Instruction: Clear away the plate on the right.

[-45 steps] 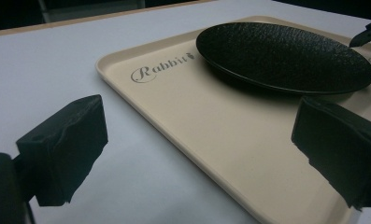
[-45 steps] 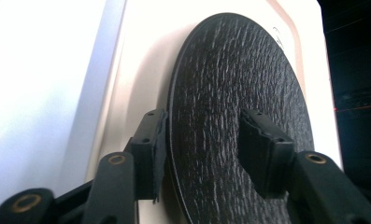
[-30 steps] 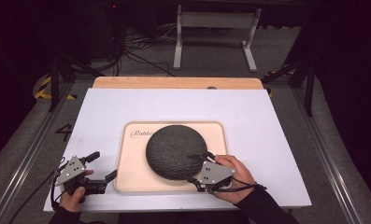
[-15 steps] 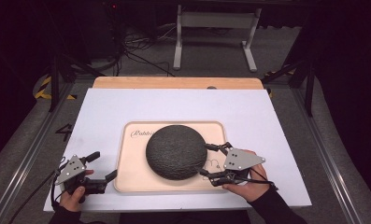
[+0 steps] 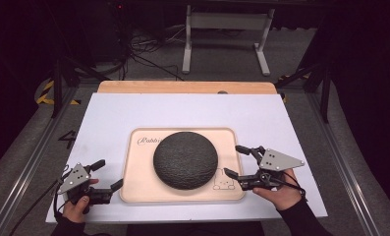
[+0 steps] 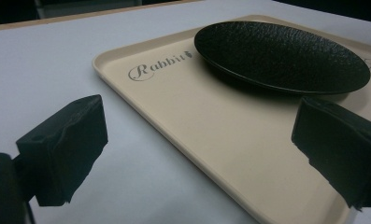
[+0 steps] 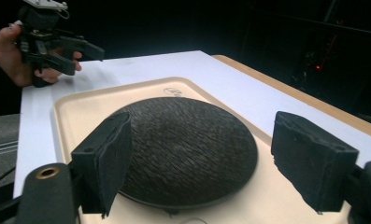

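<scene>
Plate (image 5: 185, 158) is lying dark and upside down in the middle of the tray (image 5: 133, 189). Right gripper (image 5: 237, 162) is facing it, jaws apart and empty; left gripper (image 5: 106, 175) is waiting likewise, straddling the tray's corner. Catching the thin rim squarely probably matters most.

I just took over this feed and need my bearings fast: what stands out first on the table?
A dark, rough-textured round plate lies upside down in the middle of a beige tray printed with "Rabbit", on the white tabletop. The open left tool sits at the tray's left edge, and the open right tool at its right edge beside the plate, holding nothing.
</scene>
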A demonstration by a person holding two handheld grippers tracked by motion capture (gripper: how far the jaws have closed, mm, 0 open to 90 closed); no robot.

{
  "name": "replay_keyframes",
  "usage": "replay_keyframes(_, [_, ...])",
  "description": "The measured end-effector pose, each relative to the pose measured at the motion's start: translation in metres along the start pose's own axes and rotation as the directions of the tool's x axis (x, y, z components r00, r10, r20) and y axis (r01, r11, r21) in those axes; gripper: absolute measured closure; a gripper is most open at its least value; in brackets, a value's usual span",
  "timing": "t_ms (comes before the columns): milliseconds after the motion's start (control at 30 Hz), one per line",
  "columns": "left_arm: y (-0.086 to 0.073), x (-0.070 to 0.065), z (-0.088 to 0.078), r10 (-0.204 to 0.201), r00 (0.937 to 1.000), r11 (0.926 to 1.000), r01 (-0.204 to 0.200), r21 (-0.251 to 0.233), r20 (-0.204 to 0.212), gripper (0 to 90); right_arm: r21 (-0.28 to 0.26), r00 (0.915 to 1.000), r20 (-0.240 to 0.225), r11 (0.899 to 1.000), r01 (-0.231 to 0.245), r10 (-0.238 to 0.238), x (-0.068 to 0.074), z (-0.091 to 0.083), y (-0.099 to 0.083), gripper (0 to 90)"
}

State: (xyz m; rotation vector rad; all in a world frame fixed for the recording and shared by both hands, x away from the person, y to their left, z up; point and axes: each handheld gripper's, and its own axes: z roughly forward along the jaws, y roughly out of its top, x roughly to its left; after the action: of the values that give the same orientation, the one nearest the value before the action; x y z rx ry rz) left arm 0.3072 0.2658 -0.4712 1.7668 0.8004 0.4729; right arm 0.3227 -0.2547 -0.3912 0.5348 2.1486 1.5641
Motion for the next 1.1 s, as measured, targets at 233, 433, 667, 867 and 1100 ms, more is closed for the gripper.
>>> replay_keyframes(233, [0.0, 0.0, 0.001, -0.002, 1.0, 1.0, 0.002, 0.004, 0.001, 4.3, 0.002, 0.9965, 0.06, 0.998, -0.058, 0.058, -0.016, -0.017, -0.011, 15.7])
replay_keyframes(433, [0.0, 0.0, 0.001, -0.006, 1.0, 1.0, 0.006, 0.004, 0.001, 4.3, 0.0, 0.9917, 0.095, 0.996, -0.087, 0.087, -0.031, -0.031, -0.025, 12.9])
replay_keyframes(667, [0.0, 0.001, 0.0, -0.012, 0.9999, 0.9999, 0.012, 0.003, 0.001, 4.3, 0.012, 0.9894, 0.098, 0.994, -0.109, 0.107, -0.043, -0.044, -0.044, 9.8])
replay_keyframes(867, [0.0, 0.002, 0.0, -0.021, 0.9998, 0.9998, 0.021, -0.005, 0.004, 4.2, 0.013, 0.9826, 0.13, 0.991, -0.136, 0.133, -0.051, -0.052, -0.058, 8.7])
replay_keyframes(1100, [0.0, 0.003, -0.001, -0.029, 0.9995, 0.9995, 0.029, -0.007, 0.006, 4.1, 0.019, 0.9741, 0.151, 0.985, -0.174, 0.169, -0.055, -0.057, -0.07, 8.4])
